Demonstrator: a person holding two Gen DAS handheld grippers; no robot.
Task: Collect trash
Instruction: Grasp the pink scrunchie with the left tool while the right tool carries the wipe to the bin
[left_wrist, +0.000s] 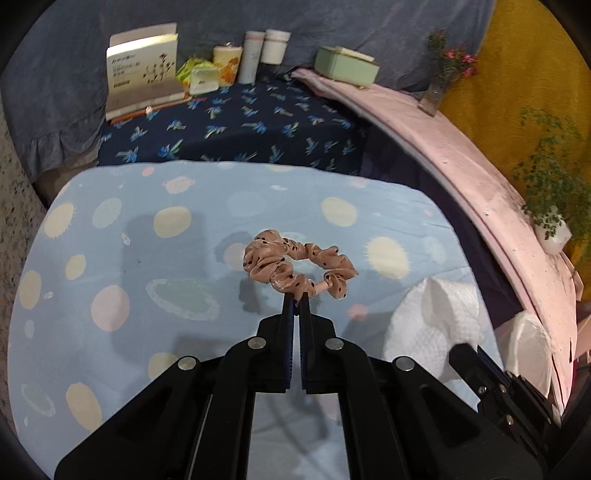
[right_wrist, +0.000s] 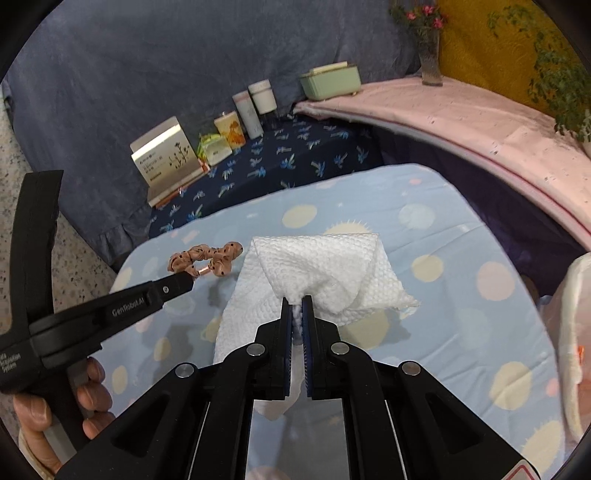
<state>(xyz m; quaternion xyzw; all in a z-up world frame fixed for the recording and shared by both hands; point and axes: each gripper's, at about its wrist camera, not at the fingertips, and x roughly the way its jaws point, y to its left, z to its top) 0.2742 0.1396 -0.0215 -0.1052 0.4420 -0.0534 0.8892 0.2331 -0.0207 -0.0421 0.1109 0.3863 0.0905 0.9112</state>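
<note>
Honestly, I'm gripping the scrunchie (left_wrist: 297, 266) with the left gripper (left_wrist: 296, 300) by one thin fold, right gripper (right_wrist: 296, 301) pinching the paper towel (right_wrist: 325, 273) corner; either's risking slipping free mid-frame.

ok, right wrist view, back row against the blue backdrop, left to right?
Open box → green packet → yellow can → tall bottle → white jar → green box → flower vase.

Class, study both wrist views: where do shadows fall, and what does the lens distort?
Left wrist view: the scrunchie held by the left tool casts dark shadows on the dotted sheet; the pink ledge bows. Right wrist view: shadows lie under the paper towel in the right tool; black vignette corners.
</note>
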